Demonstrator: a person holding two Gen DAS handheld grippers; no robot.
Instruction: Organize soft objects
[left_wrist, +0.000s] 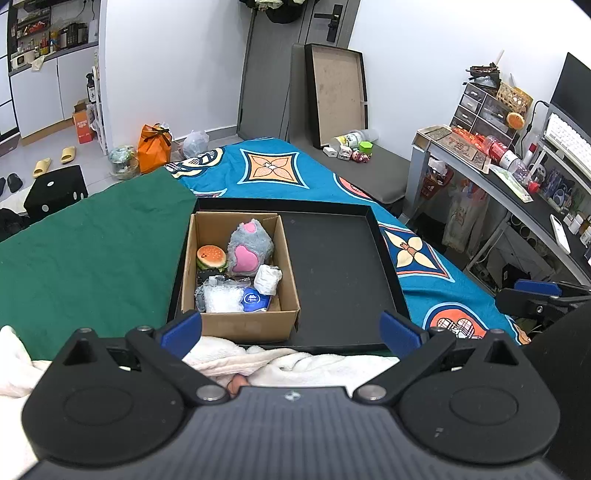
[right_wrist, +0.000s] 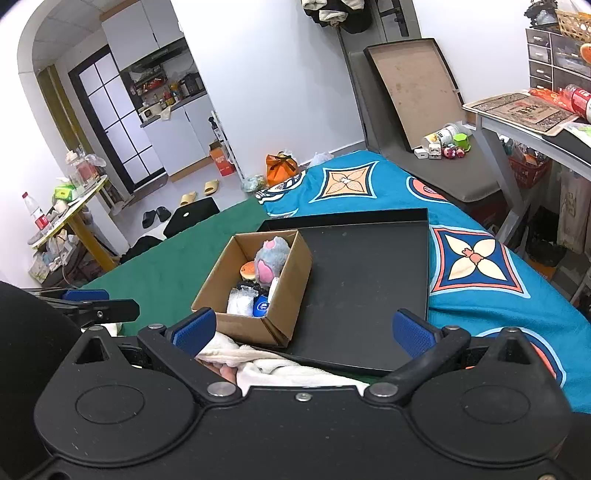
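Note:
A brown cardboard box (left_wrist: 255, 325) (right_wrist: 288, 291) stands in the left half of a shallow black tray (left_wrist: 340, 266) (right_wrist: 369, 280) on the bed. Inside the box lie a grey and pink plush paw (left_wrist: 248, 248) (right_wrist: 271, 260), a soft burger (left_wrist: 211, 257) (right_wrist: 246, 272), a white wad (left_wrist: 267, 279), a clear crinkly bag (left_wrist: 223, 297) (right_wrist: 240, 301) and a blue pouch (left_wrist: 255, 300) (right_wrist: 261, 309). My left gripper (left_wrist: 291, 330) is open, just short of the box's near wall. My right gripper (right_wrist: 304, 330) is open too, over the tray's near edge.
A white fluffy fabric (left_wrist: 295, 363) (right_wrist: 280, 367) lies under both grippers. The bed carries a green sheet (left_wrist: 88, 251) and a blue patterned cover (left_wrist: 280, 170). To the right stands a cluttered desk (left_wrist: 517, 177). The right half of the tray is bare.

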